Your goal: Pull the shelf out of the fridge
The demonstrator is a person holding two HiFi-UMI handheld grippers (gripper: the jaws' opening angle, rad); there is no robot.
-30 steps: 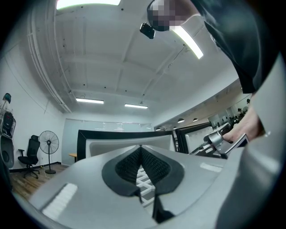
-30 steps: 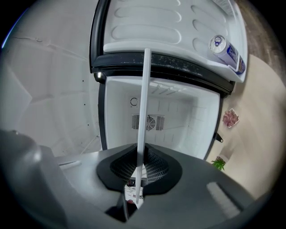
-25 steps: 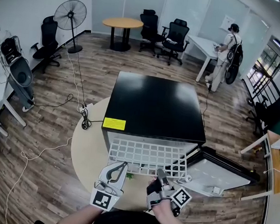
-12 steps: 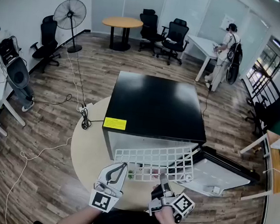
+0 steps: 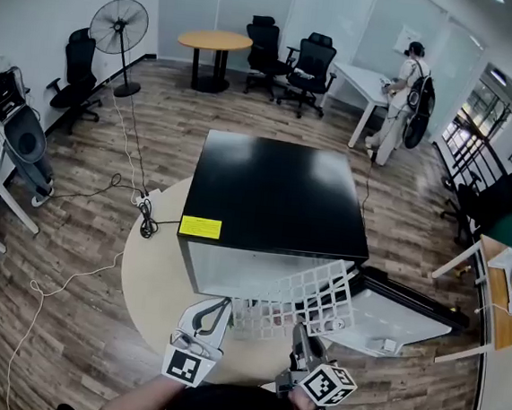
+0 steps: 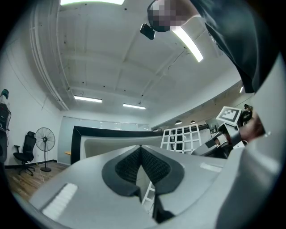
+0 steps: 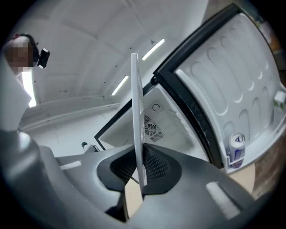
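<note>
The black fridge (image 5: pixel 279 197) stands on a round beige platform with its door (image 5: pixel 398 317) swung open to the right. The white wire shelf (image 5: pixel 296 303) is outside the fridge's front, tilted up toward the right. My right gripper (image 5: pixel 300 333) is shut on the shelf's near edge. In the right gripper view the shelf (image 7: pixel 136 112) runs edge-on between the pads of that gripper (image 7: pixel 139 167), with the fridge's white inside (image 7: pixel 156 123) behind. My left gripper (image 5: pixel 222 306) hangs just left of the shelf, shut on nothing. In the left gripper view its jaws (image 6: pixel 140 150) meet and the shelf (image 6: pixel 181 136) shows beyond.
A can (image 7: pixel 237 145) sits in the door's rack. The beige platform (image 5: pixel 154 280) lies on wood flooring, with cables (image 5: pixel 146 221) to its left. A fan (image 5: pixel 118 29), office chairs (image 5: pixel 288 54), a round table (image 5: pixel 216 42) and a person (image 5: pixel 402 88) are far behind.
The shelf has slid out of the fridge toward me and tilted up on its right side. My right gripper drew back with it. The left gripper stayed put.
</note>
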